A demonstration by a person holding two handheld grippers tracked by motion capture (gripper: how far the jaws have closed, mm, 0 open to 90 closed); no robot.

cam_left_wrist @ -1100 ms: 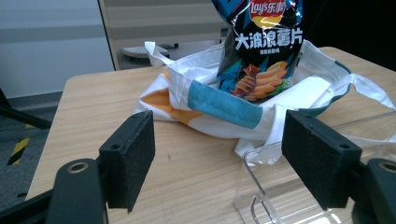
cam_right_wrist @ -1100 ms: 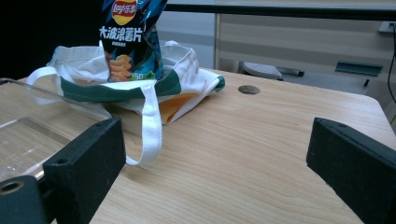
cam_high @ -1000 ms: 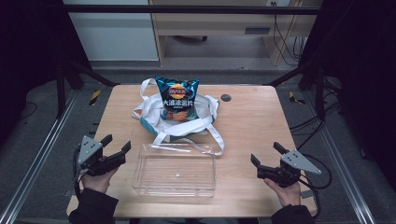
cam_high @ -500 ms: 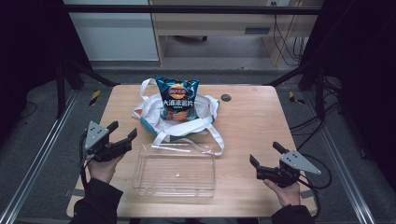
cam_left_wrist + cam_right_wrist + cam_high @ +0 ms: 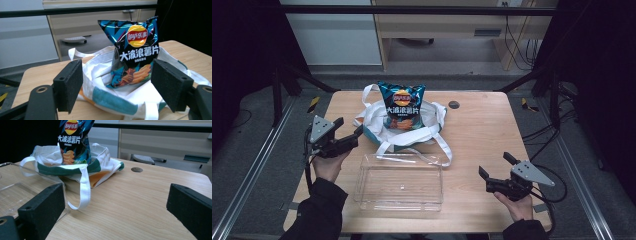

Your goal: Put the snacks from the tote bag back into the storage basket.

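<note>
Bare wooden tabletop (image 5: 482,130) lies open on the right, between the white-and-teal cloth tote bag (image 5: 372,131) and the table's edge. The upright blue foil crisp packet (image 5: 401,107) stands in the bag, blocking the middle. The clear plastic rectangular tray (image 5: 399,181) fills the near centre.

A lab is showing here: a wooden table (image 5: 492,130) is sitting inside black metal bars (image 5: 412,10), with cables (image 5: 517,35) hanging behind.
</note>
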